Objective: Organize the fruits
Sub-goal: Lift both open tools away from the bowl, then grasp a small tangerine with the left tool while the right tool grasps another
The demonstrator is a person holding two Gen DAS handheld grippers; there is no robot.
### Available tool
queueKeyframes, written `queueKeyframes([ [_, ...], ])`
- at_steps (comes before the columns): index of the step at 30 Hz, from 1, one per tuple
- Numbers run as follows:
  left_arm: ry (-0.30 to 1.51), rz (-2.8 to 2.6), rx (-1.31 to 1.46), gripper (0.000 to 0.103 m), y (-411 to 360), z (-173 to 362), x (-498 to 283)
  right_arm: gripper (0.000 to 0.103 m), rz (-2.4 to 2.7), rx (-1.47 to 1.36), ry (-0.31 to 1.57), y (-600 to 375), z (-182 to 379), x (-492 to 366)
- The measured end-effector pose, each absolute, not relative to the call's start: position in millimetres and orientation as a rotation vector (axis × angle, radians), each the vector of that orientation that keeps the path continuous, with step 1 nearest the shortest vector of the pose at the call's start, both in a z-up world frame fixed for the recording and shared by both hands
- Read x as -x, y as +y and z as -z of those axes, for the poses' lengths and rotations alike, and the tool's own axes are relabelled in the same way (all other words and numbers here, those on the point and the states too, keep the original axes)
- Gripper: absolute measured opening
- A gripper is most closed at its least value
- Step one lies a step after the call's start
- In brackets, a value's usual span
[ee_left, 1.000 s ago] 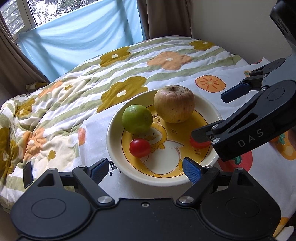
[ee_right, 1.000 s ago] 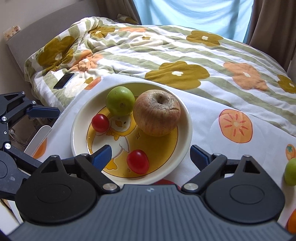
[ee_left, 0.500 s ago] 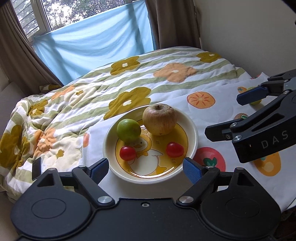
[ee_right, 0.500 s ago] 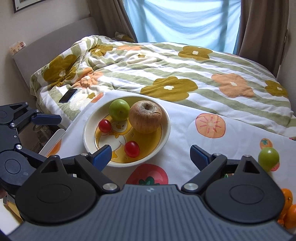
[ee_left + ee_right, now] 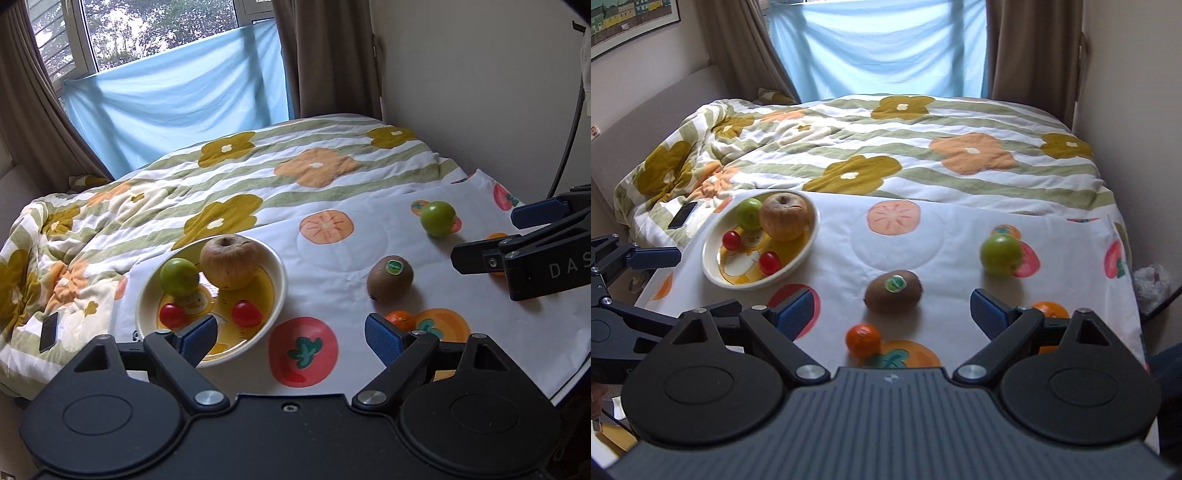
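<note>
A cream bowl [image 5: 281,284] with a duck print sits on the left of a fruit-print cloth [image 5: 332,266]. It holds a brownish apple [image 5: 229,261], a green fruit [image 5: 179,276] and two cherry tomatoes [image 5: 171,315] [image 5: 246,313]. Loose on the cloth lie a kiwi [image 5: 893,291], a second green fruit [image 5: 1000,254] and a small orange [image 5: 863,341]; another orange [image 5: 1047,310] peeks from behind a finger. My left gripper [image 5: 291,338] hovers open near the bowl's front rim, holding nothing. My right gripper [image 5: 892,314] hangs open and empty above the kiwi and orange.
The cloth lies on a bed with a flowered quilt [image 5: 886,155]. A dark phone [image 5: 682,215] rests on the quilt left of the bowl. A wall runs close along the right [image 5: 480,110], a curtained window lies beyond the bed, and a plastic bag [image 5: 1150,282] sits off the right edge.
Both grippers have drawn back and up from the bowl, still open. The bowl looks smaller, and the kiwi, loose green fruit and oranges have come into view.
</note>
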State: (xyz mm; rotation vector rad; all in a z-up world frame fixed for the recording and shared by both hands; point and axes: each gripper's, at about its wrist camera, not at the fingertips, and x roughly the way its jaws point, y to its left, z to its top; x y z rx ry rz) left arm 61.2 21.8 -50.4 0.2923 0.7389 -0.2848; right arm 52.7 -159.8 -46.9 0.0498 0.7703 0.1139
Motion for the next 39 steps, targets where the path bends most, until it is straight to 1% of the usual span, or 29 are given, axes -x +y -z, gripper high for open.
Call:
queueKeyframes([
  [6,0.744,0.320,-0.295,0.090,-21,70,-49,0.103,-0.027,-0.058,0.783,-203,65,-30],
  [13,0.744,0.293,-0.310,0.090,-56,109,-49,0.103,0.069,-0.065,0.809,-239,105,-15],
  [16,0.743,0.282,-0.319,0.089,-65,125,-54,0.103,0.111,-0.112,0.819,-254,125,-13],
  [19,0.756,0.275,-0.315,0.084,-71,141,-62,0.103,0.142,-0.137,0.828,-263,143,-14],
  [22,0.780,0.269,-0.291,0.075,-71,152,-70,0.103,0.169,-0.143,0.835,-265,157,-14],
  [24,0.790,0.263,-0.288,0.067,-73,159,-74,0.101,0.173,-0.153,0.837,-267,163,-14],
  [28,0.780,0.265,-0.292,0.060,-76,165,-77,0.098,0.170,-0.145,0.839,-266,170,-16],
  [31,0.777,0.281,-0.290,0.052,-77,167,-79,0.097,0.167,-0.144,0.840,-266,172,-18],
  [33,0.782,0.290,-0.279,0.044,-78,168,-80,0.095,0.166,-0.143,0.842,-266,173,-20],
  [34,0.779,0.294,-0.274,0.042,-78,168,-79,0.095,0.167,-0.140,0.842,-266,173,-21],
  [38,0.771,0.291,-0.277,0.041,-80,168,-79,0.095,0.167,-0.132,0.842,-266,173,-23],
  [39,0.772,0.291,-0.276,0.040,-80,168,-78,0.093,0.165,-0.133,0.842,-266,173,-24],
])
